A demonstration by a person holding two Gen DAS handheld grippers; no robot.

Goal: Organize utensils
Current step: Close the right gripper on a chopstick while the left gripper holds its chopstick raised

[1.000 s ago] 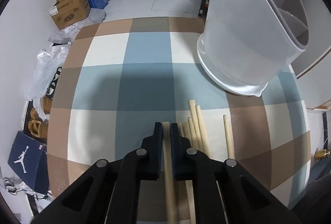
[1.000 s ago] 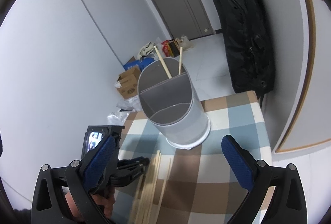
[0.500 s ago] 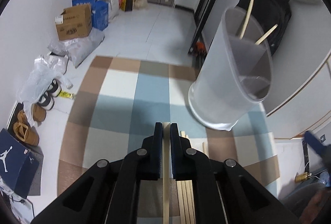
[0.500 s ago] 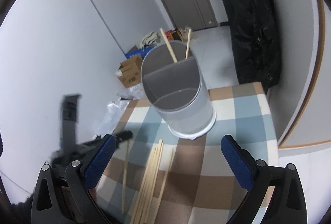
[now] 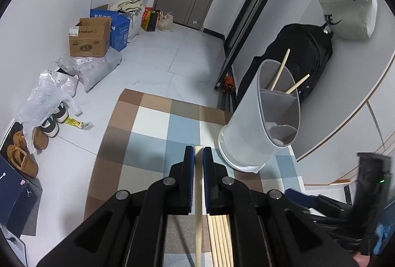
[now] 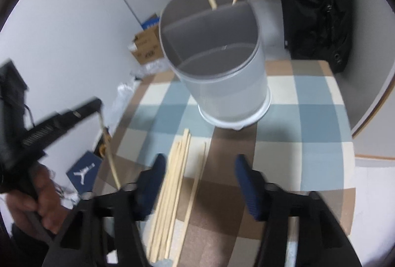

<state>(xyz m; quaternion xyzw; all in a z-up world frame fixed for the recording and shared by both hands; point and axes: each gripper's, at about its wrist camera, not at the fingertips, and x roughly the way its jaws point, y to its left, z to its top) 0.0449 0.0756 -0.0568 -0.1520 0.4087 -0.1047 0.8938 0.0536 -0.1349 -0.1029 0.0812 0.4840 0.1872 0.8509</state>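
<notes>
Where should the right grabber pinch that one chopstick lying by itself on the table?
Probably mid-length on the lone chopstick, coming from above with fingers either side. It lies flat, apart from the bundle, leaving room beside it. The right gripper is closing there.

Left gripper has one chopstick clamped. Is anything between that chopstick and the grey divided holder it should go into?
Nothing visible does. The left gripper holds the chopstick above the checked tablecloth, and the holder stands ahead and to the right with only bare cloth between. Its near compartments look empty; two chopsticks lean in the far one.
</notes>
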